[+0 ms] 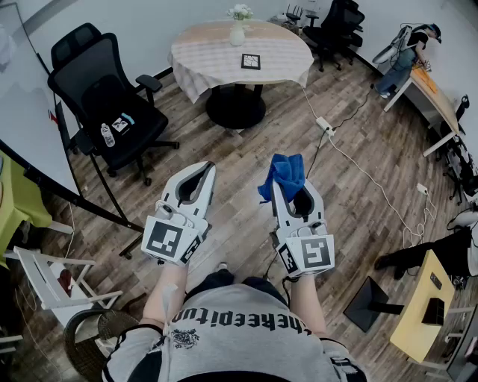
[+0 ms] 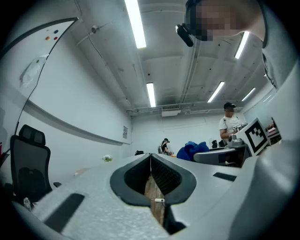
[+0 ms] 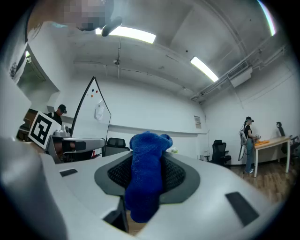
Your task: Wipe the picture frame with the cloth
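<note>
Blue cloth (image 1: 284,174) in clenched right gripper (image 1: 279,191); left gripper (image 1: 205,167) clenched, empty; flowers (image 1: 240,11) in vase (image 1: 237,34)

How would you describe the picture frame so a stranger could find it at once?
Find the round, cloth-covered table at the top of the head view. The picture frame sits on it: small, square and dark-rimmed, unlike the tall white flower vase behind it.

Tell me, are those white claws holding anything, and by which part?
The right gripper pinches the blue cloth around its middle, bunched ends sticking out either side. The left gripper is shut on nothing.
</note>
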The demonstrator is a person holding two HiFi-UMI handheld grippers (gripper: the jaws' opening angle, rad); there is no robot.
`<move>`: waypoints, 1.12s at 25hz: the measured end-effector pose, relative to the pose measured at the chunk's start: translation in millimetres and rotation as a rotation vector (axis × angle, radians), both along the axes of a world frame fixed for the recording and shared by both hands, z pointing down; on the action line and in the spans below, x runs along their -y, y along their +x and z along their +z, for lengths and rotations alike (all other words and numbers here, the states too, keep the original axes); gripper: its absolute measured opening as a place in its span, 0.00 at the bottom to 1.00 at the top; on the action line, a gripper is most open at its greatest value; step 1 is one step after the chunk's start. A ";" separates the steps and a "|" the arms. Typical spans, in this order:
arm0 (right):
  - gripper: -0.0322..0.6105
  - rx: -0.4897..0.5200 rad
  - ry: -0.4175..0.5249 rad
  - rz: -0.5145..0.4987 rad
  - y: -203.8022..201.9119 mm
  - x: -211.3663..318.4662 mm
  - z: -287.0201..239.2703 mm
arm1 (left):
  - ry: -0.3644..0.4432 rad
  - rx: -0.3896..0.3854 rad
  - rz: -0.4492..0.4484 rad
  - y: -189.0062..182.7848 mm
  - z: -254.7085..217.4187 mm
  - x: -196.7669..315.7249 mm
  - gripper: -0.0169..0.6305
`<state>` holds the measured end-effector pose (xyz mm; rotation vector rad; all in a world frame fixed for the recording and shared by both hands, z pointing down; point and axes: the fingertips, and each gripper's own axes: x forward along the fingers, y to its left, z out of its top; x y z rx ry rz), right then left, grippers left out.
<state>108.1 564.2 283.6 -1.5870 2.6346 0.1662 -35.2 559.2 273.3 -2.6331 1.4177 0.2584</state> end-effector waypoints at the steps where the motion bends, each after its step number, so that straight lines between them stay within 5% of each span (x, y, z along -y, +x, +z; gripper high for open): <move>1: 0.28 0.001 0.002 0.001 1.2 -0.7 -1.2 | 0.002 0.002 -0.002 0.1 -1.0 -0.3 0.05; 28: 0.28 0.026 0.014 0.039 -21.5 17.1 -2.8 | 0.079 0.004 0.072 -26.1 -14.6 23.1 0.05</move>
